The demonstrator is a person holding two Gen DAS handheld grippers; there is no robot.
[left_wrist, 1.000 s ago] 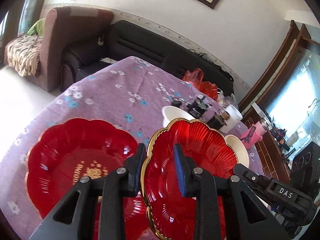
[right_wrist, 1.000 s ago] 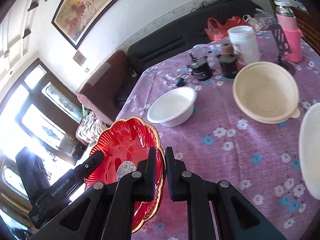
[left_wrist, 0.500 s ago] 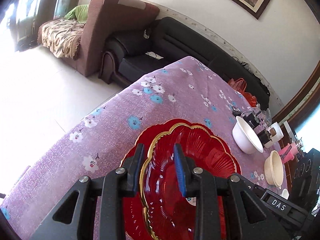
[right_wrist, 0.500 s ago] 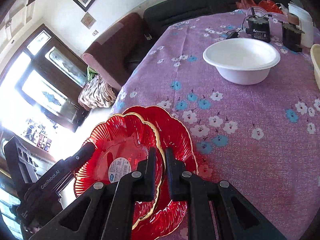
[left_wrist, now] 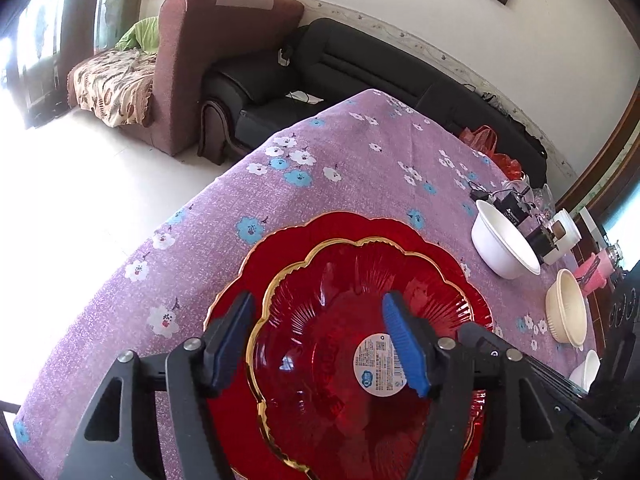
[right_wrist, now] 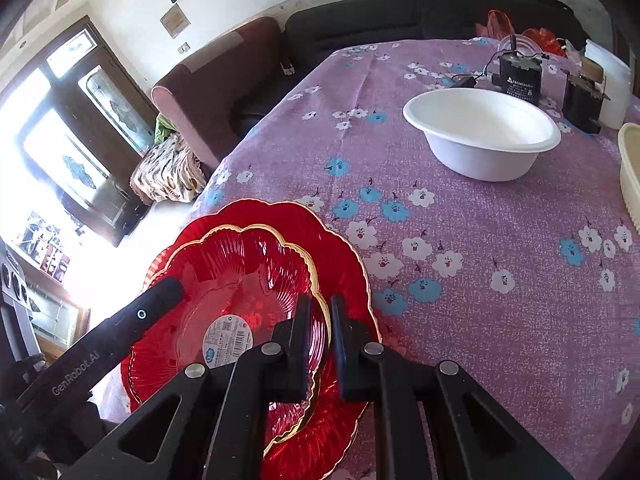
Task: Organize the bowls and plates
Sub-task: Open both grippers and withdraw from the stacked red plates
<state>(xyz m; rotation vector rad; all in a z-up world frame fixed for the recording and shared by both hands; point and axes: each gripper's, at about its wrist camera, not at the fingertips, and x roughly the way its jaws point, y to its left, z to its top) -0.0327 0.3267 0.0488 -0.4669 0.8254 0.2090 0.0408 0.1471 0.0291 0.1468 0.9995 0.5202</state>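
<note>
A small ribbed red plate (left_wrist: pixel 328 320) (right_wrist: pixel 240 272) with a gold rim and a white sticker lies inside a larger red plate (left_wrist: pixel 360 228) (right_wrist: pixel 320 224) on the purple flowered tablecloth. My left gripper (left_wrist: pixel 318 340) hangs over the small plate. Its jaws are opening, with the plate's left rim between the blue pads and neither pad touching it. My right gripper (right_wrist: pixel 320 336) is shut on the small plate's gold rim at its right side. Farther along the table stand a white bowl (left_wrist: pixel 504 244) (right_wrist: pixel 480 136) and a cream bowl (left_wrist: pixel 566 308) (right_wrist: pixel 630 172).
The table's edge (left_wrist: pixel 224 184) drops to a bright floor just left of the plates. Black electrical boxes (right_wrist: pixel 520 76), a white cup (right_wrist: pixel 612 84) and a red bag (left_wrist: pixel 492 148) crowd the far end. A brown armchair (left_wrist: pixel 216 64) and black sofa (left_wrist: pixel 360 64) stand beyond.
Both grippers carried the small red plate down and left onto the larger red plate. The left jaws, clamped on its rim before, have spread apart; the right jaws stay clamped.
</note>
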